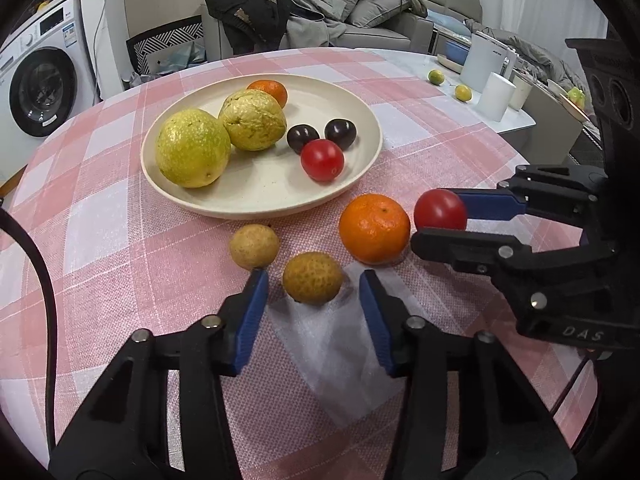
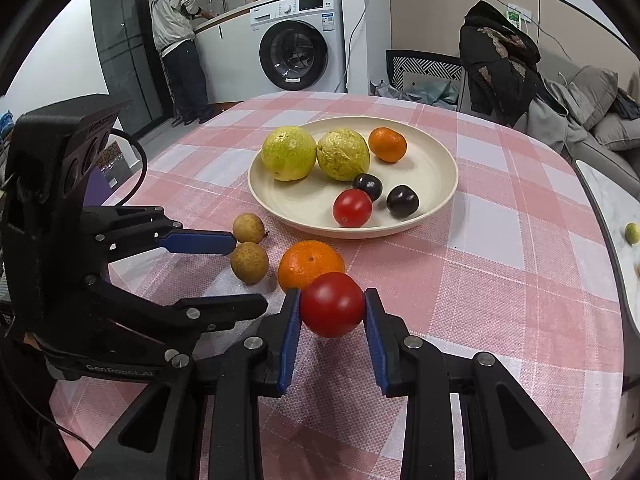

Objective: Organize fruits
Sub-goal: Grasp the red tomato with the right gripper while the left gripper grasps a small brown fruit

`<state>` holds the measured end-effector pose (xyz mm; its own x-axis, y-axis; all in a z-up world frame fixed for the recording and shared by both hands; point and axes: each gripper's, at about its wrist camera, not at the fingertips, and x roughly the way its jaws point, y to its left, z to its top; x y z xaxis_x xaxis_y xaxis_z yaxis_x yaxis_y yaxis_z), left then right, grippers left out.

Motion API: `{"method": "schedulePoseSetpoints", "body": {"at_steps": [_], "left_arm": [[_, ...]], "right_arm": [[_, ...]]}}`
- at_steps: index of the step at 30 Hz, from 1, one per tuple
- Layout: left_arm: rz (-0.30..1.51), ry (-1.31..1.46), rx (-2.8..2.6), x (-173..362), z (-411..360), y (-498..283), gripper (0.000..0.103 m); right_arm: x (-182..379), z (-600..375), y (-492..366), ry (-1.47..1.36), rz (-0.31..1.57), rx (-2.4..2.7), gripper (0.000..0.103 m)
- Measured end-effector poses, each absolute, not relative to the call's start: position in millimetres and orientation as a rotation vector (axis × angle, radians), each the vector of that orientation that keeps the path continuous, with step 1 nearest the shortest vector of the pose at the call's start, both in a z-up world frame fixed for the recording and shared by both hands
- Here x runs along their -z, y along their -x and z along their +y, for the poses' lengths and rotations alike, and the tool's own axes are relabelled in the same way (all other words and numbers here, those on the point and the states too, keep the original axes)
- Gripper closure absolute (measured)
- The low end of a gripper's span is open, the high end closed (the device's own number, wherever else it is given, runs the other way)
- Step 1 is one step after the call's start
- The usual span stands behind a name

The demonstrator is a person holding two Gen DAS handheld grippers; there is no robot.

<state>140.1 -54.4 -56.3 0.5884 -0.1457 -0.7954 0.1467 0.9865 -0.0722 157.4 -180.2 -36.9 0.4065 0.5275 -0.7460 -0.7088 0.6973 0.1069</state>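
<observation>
Both the left gripper (image 1: 314, 294) and right gripper (image 2: 332, 318) are matte black linkages studded with round silver screws, tipped with blue jaws pads, trailing black cables and bearing faint embossed lettering.

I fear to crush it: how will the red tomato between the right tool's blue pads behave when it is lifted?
The tomato looks smooth and glossy, so it may slip between the pads. Its skin is probably thin, so a firm squeeze by the right tool could bruise it. Being round, it would likely roll on the cloth if released.
</observation>
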Motion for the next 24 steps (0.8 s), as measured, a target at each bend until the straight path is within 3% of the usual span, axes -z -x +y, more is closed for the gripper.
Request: {"method": "schedulePoseSetpoints", "body": {"at_steps": [2, 24], "left_arm": [[0.926, -0.006, 0.157, 55.9, -56.9, -141.8, 0.077], [0.895, -0.035, 0.147, 50.9, -76.2, -130.7, 0.077]], "right_arm": [[36.4, -181.1, -158.0, 0.234, 0.846, -0.792, 0.071], [23.0, -191.0, -159.7, 0.193, 0.802, -0.779, 0.071]]}}
